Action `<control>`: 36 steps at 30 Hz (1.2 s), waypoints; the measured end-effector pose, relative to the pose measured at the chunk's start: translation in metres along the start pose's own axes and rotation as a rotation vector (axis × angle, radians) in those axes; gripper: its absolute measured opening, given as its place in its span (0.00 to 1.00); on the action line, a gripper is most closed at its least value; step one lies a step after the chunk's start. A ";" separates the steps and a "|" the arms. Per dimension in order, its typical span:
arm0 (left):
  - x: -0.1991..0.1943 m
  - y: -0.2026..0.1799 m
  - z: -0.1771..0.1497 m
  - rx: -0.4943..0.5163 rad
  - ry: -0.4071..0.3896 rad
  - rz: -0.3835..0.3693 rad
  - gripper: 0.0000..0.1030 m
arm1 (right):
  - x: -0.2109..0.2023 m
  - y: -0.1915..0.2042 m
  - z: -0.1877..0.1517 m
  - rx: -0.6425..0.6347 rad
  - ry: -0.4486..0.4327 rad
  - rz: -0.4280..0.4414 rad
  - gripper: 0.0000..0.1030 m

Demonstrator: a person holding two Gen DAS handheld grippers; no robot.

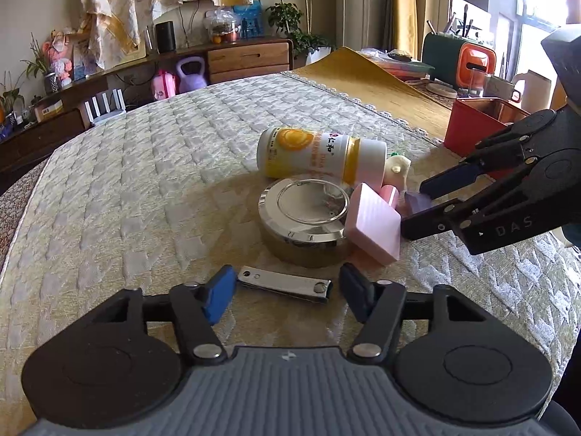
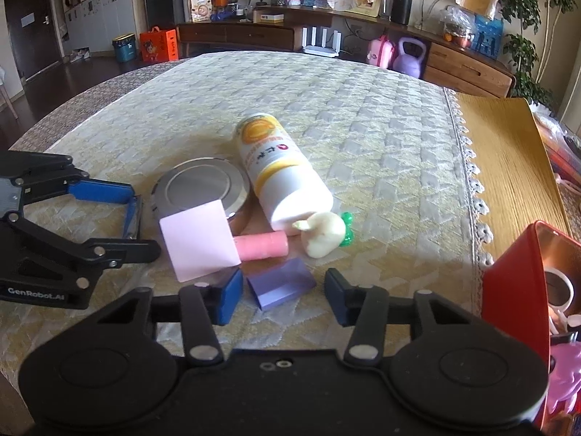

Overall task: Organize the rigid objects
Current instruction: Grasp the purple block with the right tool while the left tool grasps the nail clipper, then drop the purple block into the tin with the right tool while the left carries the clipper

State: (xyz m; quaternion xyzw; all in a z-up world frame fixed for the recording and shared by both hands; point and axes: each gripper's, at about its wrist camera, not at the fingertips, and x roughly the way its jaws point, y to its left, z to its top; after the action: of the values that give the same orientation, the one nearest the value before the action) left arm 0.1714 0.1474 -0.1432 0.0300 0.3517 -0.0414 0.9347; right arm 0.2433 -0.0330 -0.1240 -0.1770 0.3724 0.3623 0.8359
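A small pile lies on the quilted table: a white-and-yellow bottle (image 1: 319,156) on its side, a round metal tin (image 1: 303,218), a pink square block (image 1: 372,223), a pink cylinder (image 2: 261,245), a cream toy (image 2: 325,234) and a purple block (image 2: 281,287). A metal nail clipper (image 1: 285,285) lies between the fingers of my open left gripper (image 1: 287,296). My open right gripper (image 2: 283,299) straddles the purple block without closing on it. In the left wrist view the right gripper (image 1: 417,205) comes in from the right, around the purple block (image 1: 415,201).
A red box (image 2: 515,287) with items inside stands at the table's right side; it also shows in the left wrist view (image 1: 483,123). A yellow mat (image 1: 374,80) lies beyond the quilt's lace edge. Cabinets and clutter line the far wall.
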 end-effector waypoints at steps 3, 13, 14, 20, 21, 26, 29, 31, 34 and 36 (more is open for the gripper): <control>0.000 -0.003 0.001 0.009 0.001 0.002 0.54 | -0.001 0.002 -0.001 -0.007 -0.006 0.000 0.39; -0.002 -0.006 0.003 -0.024 0.019 0.027 0.54 | -0.013 0.005 -0.012 0.033 -0.009 -0.016 0.39; -0.003 -0.007 0.002 -0.022 0.020 0.028 0.54 | -0.016 0.005 -0.014 0.040 -0.009 -0.014 0.39; -0.013 -0.016 -0.001 -0.025 0.034 0.027 0.54 | -0.040 0.006 -0.024 0.073 -0.028 -0.002 0.39; -0.016 -0.018 -0.002 -0.025 0.037 0.026 0.54 | -0.046 0.006 -0.026 0.079 -0.033 0.001 0.39; -0.031 -0.032 0.000 -0.021 0.036 0.006 0.54 | -0.071 0.005 -0.034 0.114 -0.057 0.010 0.39; -0.041 -0.040 0.004 -0.022 0.026 -0.005 0.54 | -0.085 0.002 -0.040 0.149 -0.065 0.022 0.39; -0.047 -0.045 0.008 -0.025 0.020 -0.012 0.54 | -0.093 -0.002 -0.045 0.170 -0.072 0.030 0.39; -0.056 -0.055 0.013 -0.026 0.008 -0.028 0.54 | -0.106 -0.008 -0.052 0.197 -0.085 0.026 0.39; -0.062 -0.062 0.018 -0.020 -0.001 -0.039 0.54 | -0.115 -0.012 -0.056 0.212 -0.096 0.021 0.39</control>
State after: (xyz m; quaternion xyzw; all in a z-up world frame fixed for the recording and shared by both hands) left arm 0.1305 0.0873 -0.0908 0.0135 0.3523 -0.0563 0.9341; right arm 0.1714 -0.1272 -0.0748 -0.0662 0.3702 0.3375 0.8630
